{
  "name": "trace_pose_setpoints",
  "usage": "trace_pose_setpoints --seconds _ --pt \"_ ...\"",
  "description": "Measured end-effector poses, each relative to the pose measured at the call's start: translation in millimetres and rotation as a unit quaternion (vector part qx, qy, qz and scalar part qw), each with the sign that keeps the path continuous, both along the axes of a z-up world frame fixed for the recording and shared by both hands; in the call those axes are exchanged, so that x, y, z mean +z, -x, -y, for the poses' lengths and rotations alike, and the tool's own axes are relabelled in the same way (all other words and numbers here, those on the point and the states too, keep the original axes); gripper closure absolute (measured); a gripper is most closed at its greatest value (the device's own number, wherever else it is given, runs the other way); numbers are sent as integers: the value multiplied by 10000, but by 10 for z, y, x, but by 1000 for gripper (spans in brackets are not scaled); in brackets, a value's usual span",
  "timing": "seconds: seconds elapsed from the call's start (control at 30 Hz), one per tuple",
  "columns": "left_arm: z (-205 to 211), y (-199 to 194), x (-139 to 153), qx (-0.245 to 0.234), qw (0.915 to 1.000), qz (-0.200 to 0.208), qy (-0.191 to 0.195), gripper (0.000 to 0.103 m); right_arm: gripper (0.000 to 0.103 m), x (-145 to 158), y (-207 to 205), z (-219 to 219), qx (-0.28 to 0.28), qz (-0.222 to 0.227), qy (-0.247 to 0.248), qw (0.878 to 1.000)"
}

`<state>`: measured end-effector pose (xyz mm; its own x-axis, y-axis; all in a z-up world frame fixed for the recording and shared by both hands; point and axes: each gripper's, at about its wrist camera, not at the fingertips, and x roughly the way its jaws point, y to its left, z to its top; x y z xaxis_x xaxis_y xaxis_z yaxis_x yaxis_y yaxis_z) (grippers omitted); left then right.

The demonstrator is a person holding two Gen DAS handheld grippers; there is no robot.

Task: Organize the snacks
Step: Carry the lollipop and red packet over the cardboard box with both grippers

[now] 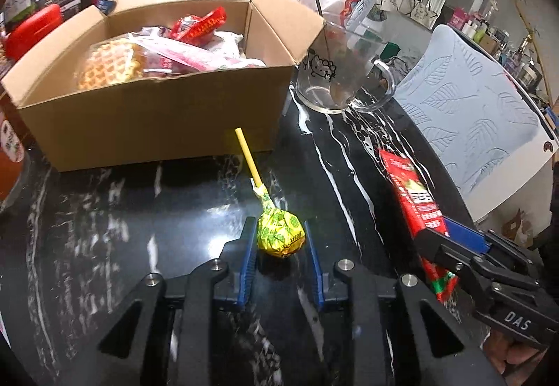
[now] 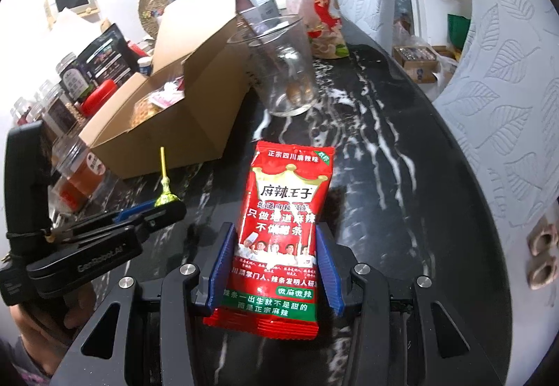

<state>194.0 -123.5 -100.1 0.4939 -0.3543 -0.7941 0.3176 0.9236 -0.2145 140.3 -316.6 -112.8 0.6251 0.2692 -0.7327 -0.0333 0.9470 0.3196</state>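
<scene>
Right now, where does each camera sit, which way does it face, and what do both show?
Left wrist: on the left tool, facing the box and mug across the table; its fingers flank the lollipop; the right tool shows at right.
Right wrist: on the right tool, facing the mug; its fingers flank the red packet; the left tool shows at left.
Shared: box, mug, lollipop, packet, table.

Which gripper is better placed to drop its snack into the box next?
Left, probably. The left gripper brackets the lollipop right before the cardboard box; the right gripper, around the red packet, sits farther away.
</scene>
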Motion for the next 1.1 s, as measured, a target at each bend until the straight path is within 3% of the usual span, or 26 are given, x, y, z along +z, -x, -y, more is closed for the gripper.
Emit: trace_pose_setpoints --seconds 0.6,1.1 --pt "-760 548 380 308 9977 595 124 77 58 244 345 -898 682 431 -3 9967" --pt "-1362 605 887 831 9878 1279 298 77 58 587 252 -1436 1390 904 -91 9861"
